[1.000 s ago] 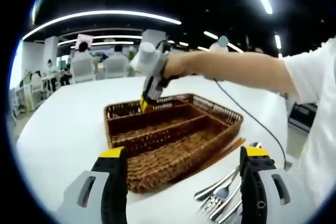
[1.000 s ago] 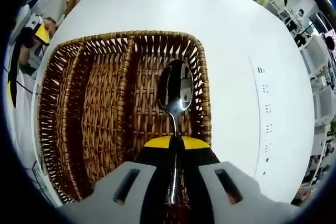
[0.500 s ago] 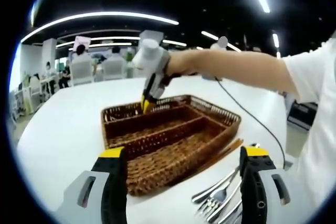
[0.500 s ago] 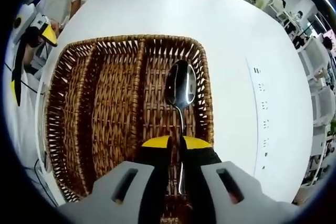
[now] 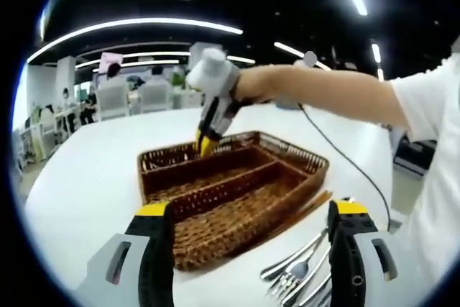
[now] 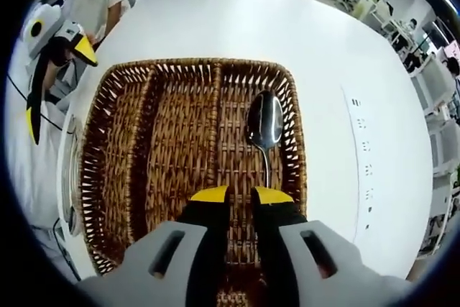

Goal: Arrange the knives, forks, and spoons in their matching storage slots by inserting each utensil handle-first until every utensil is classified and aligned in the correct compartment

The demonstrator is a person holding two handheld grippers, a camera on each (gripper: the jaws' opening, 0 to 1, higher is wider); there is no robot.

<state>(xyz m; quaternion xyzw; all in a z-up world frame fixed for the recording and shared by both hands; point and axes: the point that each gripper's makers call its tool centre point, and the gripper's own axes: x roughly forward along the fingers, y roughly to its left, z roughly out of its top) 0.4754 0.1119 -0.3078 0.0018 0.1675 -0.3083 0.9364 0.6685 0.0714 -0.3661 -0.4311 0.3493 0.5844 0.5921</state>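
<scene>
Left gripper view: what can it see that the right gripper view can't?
The left gripper view has loose silver metal cutlery lying on the table beside the basket, and the right claw over the basket's far end. The right gripper view has a shiny silver metal spoon lying in an outer slot. Both have the brown woven wicker basket on the white table.

Spoon (image 6: 264, 124) in the rightmost slot of the basket (image 6: 100, 177); cutlery pile (image 5: 302, 267) beside the basket on the table (image 5: 86, 185).
</scene>
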